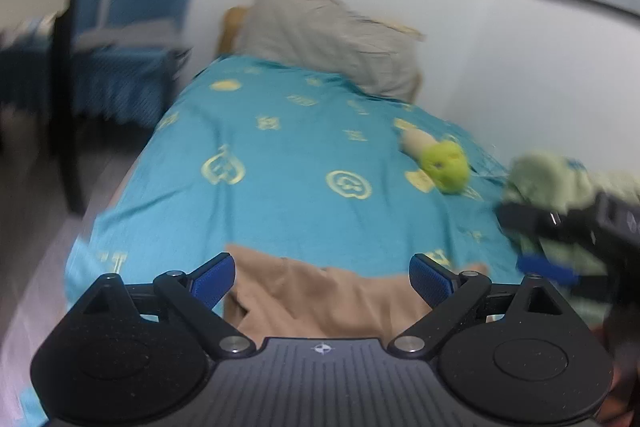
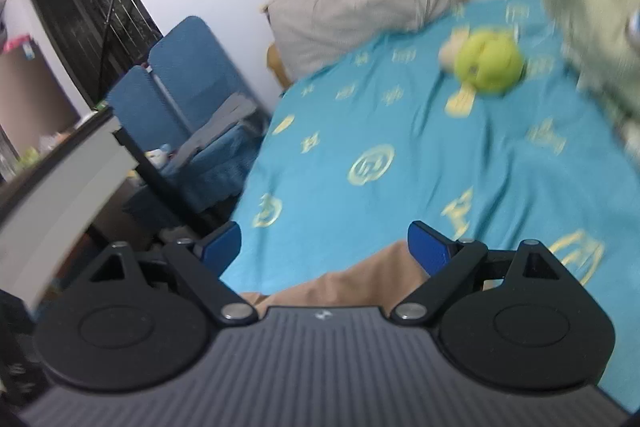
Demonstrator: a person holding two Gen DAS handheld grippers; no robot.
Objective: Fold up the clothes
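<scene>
1. Both grippers hang over the near end of the bed (image 1: pixel 304 163), and the tan cloth (image 1: pixel 320 299) lies flat on the sheet right below and just ahead of them, so the next grab is pretty much straight down and forward
2. Left gripper (image 1: pixel 322 279) has its jaws spread wide and nothing pinched; the cloth fills the gap underneath, its far edge running roughly side to side between the blue pads
3. Right gripper (image 2: pixel 324 247) is spread wide too and holds nothing; in its view the cloth (image 2: pixel 340 283) sits low between the jaws and leans toward the right pad, its edge slanting
4. I'd guess the cloth's long axis runs across the bed, but most of it is hidden under the gripper bodies, so can't really say
5. Neither hand looks clearly nearer, both sit right over it
6. The pale green clothes pile (image 1: pixel 560 183) is off to the right, near the right gripper, and frames are blurry
</scene>
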